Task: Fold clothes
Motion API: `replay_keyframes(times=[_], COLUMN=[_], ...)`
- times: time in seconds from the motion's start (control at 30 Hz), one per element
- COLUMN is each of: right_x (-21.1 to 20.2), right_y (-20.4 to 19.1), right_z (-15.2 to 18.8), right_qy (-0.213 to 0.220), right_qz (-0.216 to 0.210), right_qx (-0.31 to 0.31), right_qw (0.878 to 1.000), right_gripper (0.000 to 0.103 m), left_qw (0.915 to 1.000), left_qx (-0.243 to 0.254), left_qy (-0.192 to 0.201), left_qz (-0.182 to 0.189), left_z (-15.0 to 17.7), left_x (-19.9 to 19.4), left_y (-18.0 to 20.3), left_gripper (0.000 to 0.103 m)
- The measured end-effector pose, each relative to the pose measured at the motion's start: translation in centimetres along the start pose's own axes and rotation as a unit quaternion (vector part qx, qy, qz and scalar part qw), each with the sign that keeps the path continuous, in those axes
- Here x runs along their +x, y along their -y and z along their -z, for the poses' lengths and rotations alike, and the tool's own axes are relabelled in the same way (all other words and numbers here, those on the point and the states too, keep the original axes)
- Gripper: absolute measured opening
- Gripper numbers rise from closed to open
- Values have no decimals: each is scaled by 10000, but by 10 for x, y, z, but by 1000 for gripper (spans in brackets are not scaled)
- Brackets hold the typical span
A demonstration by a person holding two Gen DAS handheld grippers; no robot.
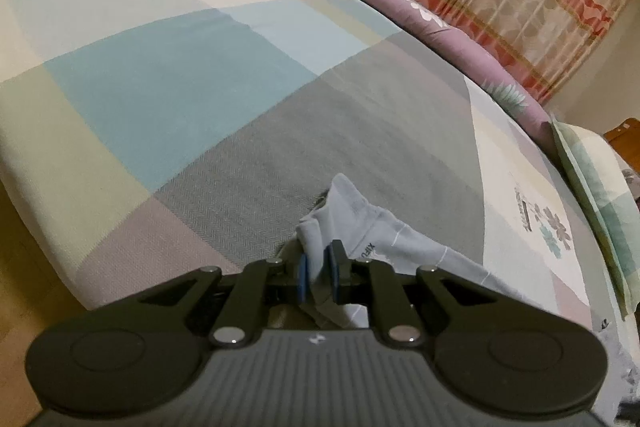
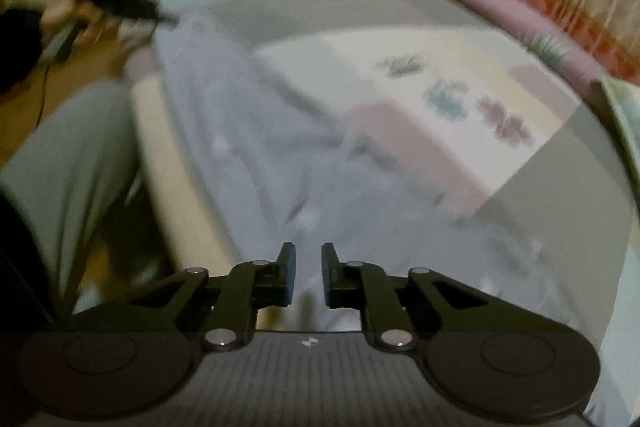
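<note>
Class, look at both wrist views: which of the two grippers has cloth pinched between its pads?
The left gripper: a fold of the pale blue garment sits clamped between its pads. The right gripper stands parted, nothing between them.

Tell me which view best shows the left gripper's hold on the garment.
The left wrist view: the left gripper is closed on the pale blue garment, sharp and close. The right wrist view shows that gripper only far off and blurred.
</note>
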State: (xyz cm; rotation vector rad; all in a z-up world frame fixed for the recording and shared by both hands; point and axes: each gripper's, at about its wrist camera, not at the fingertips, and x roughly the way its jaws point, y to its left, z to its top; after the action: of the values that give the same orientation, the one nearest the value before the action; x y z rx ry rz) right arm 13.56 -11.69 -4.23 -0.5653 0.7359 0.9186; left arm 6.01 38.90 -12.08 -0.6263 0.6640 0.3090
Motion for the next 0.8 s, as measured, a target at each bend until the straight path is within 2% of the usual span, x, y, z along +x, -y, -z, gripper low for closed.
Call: replay_keyframes(times=[0.07,0.2,0.37,0.4,0.47,0.53,0.67,0.8], right_x=[15,62,103,108,111,111,113,115], right_y=[14,39,45,46,43,41,51,51], right_z=[-18,-46,-56,-56,-55,-55,-56,-60], right_qy=[108,66,-124,-173,-199,-191,-149,-247], right_qz=[145,135,44,-6,21,110,256,381], right_qx=[3,5,-273,-310,-418,-478,-143,-96], right_qw=[9998,9999,9995,9994,9989,9986,9995,9989], right_gripper=[19,19,21,20,0,0,0,1], left_qw=[10000,10000,10000,10000,10000,9999,9992,9977], left_qx=[-25,-24,25,48,76,124,335,561], left_qy=[5,-15,-29,-25,-6,11,62,4], left_qz=[18,38,28,23,5,-31,-194,-388], left_z=[0,0,-1,-1,0,1,3,1], left_x=[0,-1,-1,-1,-1,-2,-3,-7], left_y=[-1,-2,-1,-1,0,2,8,12], left_gripper=[12,13,13,13,13,13,14,17])
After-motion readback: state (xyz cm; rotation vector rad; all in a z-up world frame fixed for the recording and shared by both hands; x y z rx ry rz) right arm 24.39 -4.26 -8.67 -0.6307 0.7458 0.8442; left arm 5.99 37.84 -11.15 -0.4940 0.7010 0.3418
